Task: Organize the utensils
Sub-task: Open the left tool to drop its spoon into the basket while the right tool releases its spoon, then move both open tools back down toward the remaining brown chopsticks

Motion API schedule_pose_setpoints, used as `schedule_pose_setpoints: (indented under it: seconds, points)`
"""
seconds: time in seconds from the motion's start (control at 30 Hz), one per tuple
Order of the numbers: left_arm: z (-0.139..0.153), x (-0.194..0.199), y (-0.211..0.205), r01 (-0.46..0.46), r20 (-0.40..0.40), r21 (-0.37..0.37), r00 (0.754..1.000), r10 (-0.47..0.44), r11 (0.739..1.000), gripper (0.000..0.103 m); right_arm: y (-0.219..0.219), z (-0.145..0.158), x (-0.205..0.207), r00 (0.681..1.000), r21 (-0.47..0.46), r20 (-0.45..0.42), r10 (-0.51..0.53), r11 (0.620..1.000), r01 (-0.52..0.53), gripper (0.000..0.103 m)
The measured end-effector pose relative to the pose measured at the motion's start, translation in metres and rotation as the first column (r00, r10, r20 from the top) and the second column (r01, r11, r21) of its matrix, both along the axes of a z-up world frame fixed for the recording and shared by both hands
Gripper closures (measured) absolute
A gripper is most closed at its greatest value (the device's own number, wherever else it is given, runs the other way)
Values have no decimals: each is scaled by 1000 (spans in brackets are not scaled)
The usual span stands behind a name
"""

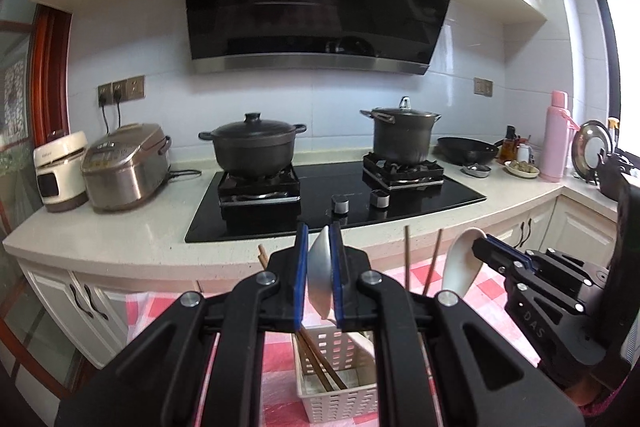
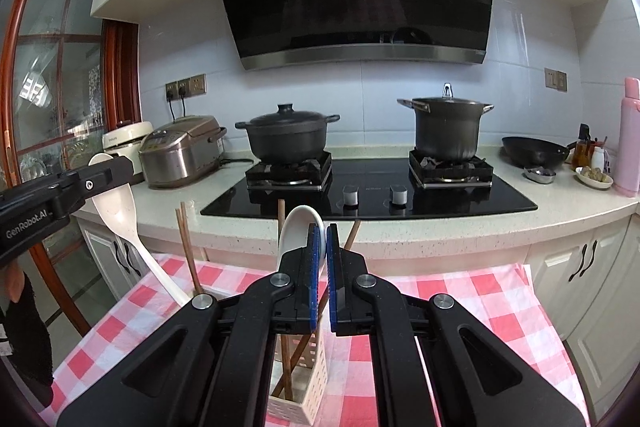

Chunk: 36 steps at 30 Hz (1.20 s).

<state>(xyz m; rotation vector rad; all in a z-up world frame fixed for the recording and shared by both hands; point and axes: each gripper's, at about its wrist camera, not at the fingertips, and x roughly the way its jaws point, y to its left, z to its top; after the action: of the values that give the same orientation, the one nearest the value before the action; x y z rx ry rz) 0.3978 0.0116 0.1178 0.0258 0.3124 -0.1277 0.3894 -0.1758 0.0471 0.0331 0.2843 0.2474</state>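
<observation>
Left gripper point(image 1: 325, 273) is clamped on a white spoon point(image 1: 320, 275), pads pinched on the bowl, handle slanting down to the white slotted basket point(image 1: 340, 379) below it. From the right wrist camera that same spoon point(image 2: 120, 219) hangs at the left, bowl in the left gripper point(image 2: 116, 171), handle running down toward the basket point(image 2: 298, 387); whether its tip reaches inside is hidden by the gripper body.

Right gripper point(image 2: 323, 251) is nearly closed, thin gap between the blue pads. A second white spoon point(image 2: 298, 231) stands bowl-up right against its left pad. From the left wrist camera the right gripper point(image 1: 486, 247) looks pinched on that spoon's point(image 1: 464, 263) bowl edge.

Several brown chopsticks point(image 2: 188, 247) stand in the basket, leaning against its walls.

Basket sits on the pink-and-white checked tablecloth point(image 2: 460, 299), in front of the counter point(image 2: 400, 227). Behind: black stovetop point(image 2: 360, 187) with two lidded dark pots point(image 2: 288, 139), one per burner.
</observation>
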Motion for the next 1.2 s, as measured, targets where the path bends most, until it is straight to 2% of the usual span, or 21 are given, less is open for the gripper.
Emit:
schedule_pose_setpoints:
  seconds: [0.17,0.33,0.53,0.7,0.77,0.83,0.97,1.03,1.1,1.2]
  points:
    - [-21,15,4,-15,-34,-17,999,15,1000,93,3,-16,8,1000,-10,-25,-5,1000,5,99]
    - [-45,20,-1,-22,-66,5,998,22,1000,93,4,-31,11,999,-19,-52,-4,1000,3,99]
    - [-77,28,0,-37,-130,-16,991,35,999,93,8,-49,13,996,-30,-89,4,1000,-6,98]
    - [-88,28,1,-45,-148,-7,988,43,999,90,7,-55,10,993,-12,-114,14,1000,-15,96]
    - [-89,25,4,-50,-148,-8,988,48,999,84,5,-56,8,993,-4,-119,11,1000,-12,95]
    - [-88,21,8,-60,-140,-14,989,57,998,70,3,-55,6,992,4,-122,10,1000,-10,93]
    - [-80,7,16,-86,-112,-25,990,83,996,54,-3,-49,-3,993,20,-114,4,1000,-1,91]
    - [-76,-3,22,-107,-96,-32,990,104,994,36,-6,-45,-9,994,26,-107,3,1000,0,91]
    - [-71,-14,27,-135,-74,-40,989,131,990,25,-10,-40,-16,995,33,-100,1,999,2,91]
    - [-67,-32,35,-158,-54,-47,986,155,986,17,-17,-36,-31,996,51,-93,1,999,3,91]
